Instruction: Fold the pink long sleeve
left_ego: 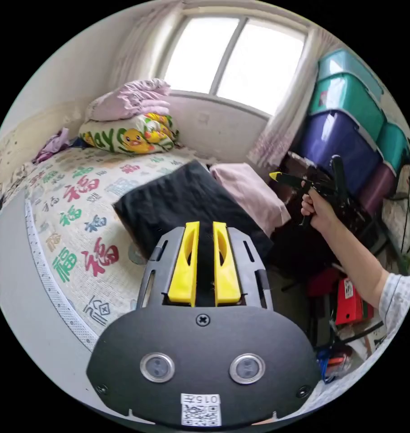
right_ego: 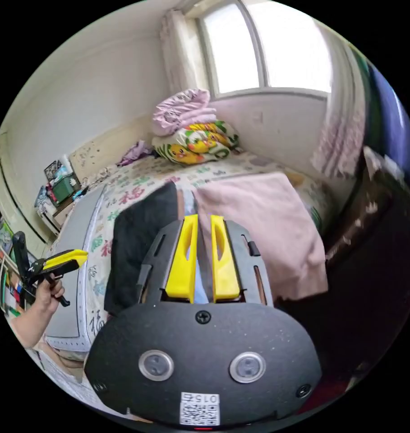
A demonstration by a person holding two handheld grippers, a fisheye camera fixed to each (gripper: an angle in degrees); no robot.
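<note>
The pink long sleeve (right_ego: 263, 225) lies folded flat on the bed (left_ego: 69, 212), beside a folded black garment (left_ego: 182, 203), apparently set down as finished. Left gripper (left_ego: 205, 225) and right gripper (right_ego: 204, 221) hover clear of it, jaws nearly together, holding nothing.

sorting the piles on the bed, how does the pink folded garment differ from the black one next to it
The pink folded garment is pale, while the black folded garment is dark. In the right gripper view the pink one's lower edge hangs past the edge of the bed and looks uneven; the black one shows straighter edges. In the left gripper view the black one lies nearer the camera, the pink one beyond it. Both lie folded flat, side by side on the printed bedcover.
</note>
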